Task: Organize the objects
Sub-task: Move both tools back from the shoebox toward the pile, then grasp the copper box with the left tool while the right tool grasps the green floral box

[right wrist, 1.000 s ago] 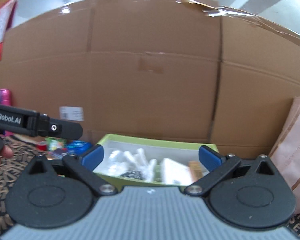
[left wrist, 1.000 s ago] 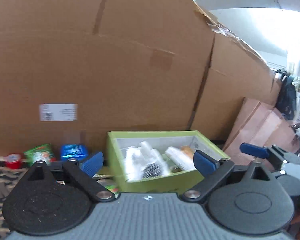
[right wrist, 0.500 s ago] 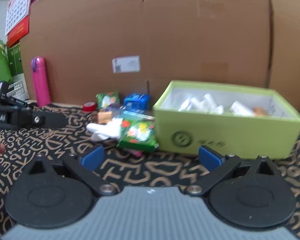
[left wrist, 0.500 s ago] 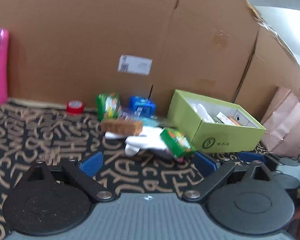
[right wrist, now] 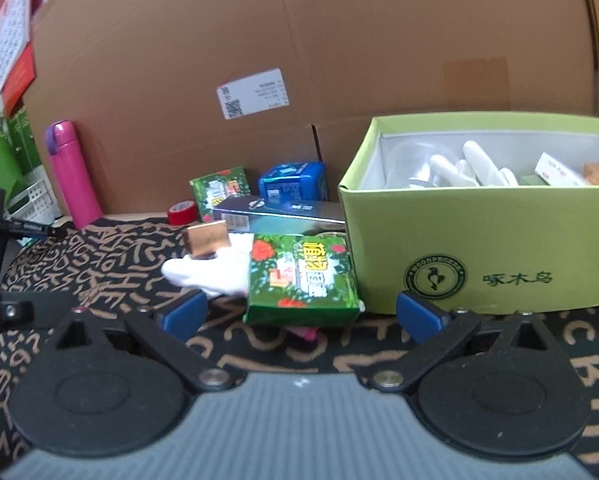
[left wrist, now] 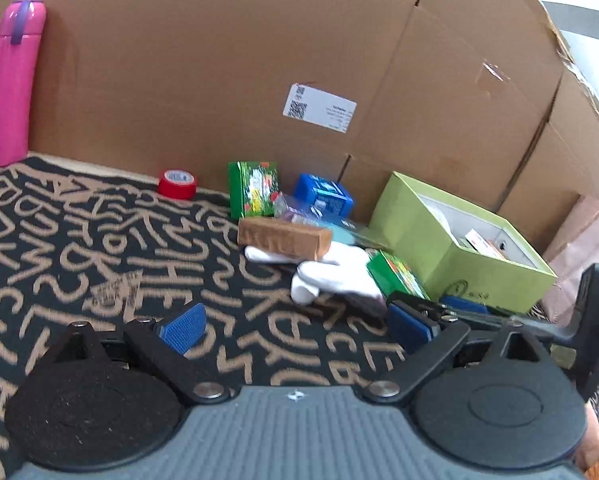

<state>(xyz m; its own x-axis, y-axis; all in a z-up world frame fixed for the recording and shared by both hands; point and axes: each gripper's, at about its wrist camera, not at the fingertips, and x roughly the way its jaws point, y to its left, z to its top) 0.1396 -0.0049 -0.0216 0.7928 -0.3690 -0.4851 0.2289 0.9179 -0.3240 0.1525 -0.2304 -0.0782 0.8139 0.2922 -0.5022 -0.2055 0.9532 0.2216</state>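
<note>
A lime-green box (right wrist: 487, 240) holds several items; it also shows in the left wrist view (left wrist: 459, 248). Left of it lies a pile: a green packet (right wrist: 303, 280), a white glove (right wrist: 215, 272), a brown block (right wrist: 207, 238), a dark flat box (right wrist: 279, 212), a blue pack (right wrist: 293, 184), a second green packet (right wrist: 219, 190) and red tape (right wrist: 181, 212). My right gripper (right wrist: 299, 314) is open and empty, low over the mat just in front of the green packet. My left gripper (left wrist: 293, 330) is open and empty, short of the glove (left wrist: 331, 272) and brown block (left wrist: 283, 238).
A large cardboard wall (left wrist: 259, 60) closes off the back. A pink bottle (left wrist: 13, 84) stands at the far left. A brown paper bag (left wrist: 583, 248) is right of the lime box. The black letter-patterned mat (left wrist: 79, 248) covers the surface. The right gripper's body (left wrist: 559, 320) sits beside my left one.
Both grippers have dropped from above the lime box and pulled back toward the mat. The views swung left, bringing the pile and pink bottle into sight. Both stay open.
</note>
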